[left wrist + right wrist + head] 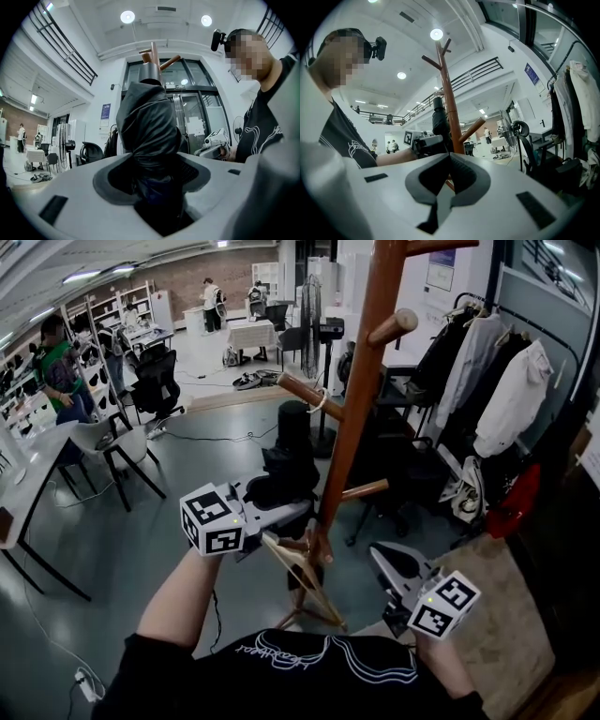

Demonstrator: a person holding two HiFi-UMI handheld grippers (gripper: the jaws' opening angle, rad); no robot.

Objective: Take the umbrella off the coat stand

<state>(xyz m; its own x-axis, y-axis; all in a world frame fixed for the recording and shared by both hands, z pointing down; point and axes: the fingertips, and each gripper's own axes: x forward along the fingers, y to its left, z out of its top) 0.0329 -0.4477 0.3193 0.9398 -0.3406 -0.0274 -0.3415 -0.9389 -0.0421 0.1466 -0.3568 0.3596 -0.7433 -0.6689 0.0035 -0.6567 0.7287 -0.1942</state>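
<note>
A brown wooden coat stand (pixel 361 399) rises in front of me. A folded black umbrella (pixel 286 465) hangs beside its pole, with a pale strap (pixel 322 401) looped over a peg. My left gripper (pixel 291 512) points level and is shut on the umbrella's lower part. In the left gripper view the dark fabric (pixel 147 126) fills the space between the jaws of that gripper (pixel 157 173). My right gripper (pixel 384 559) is lower, right of the pole, shut and holding nothing. In the right gripper view its tips (pixel 450 157) meet before the pole (pixel 446 103).
The stand's splayed legs (pixel 305 587) spread on the floor below my hands. A clothes rack with jackets (pixel 497 381) stands close on the right. A white chair (pixel 117 442) and a table (pixel 28 493) are at the left. People stand far back.
</note>
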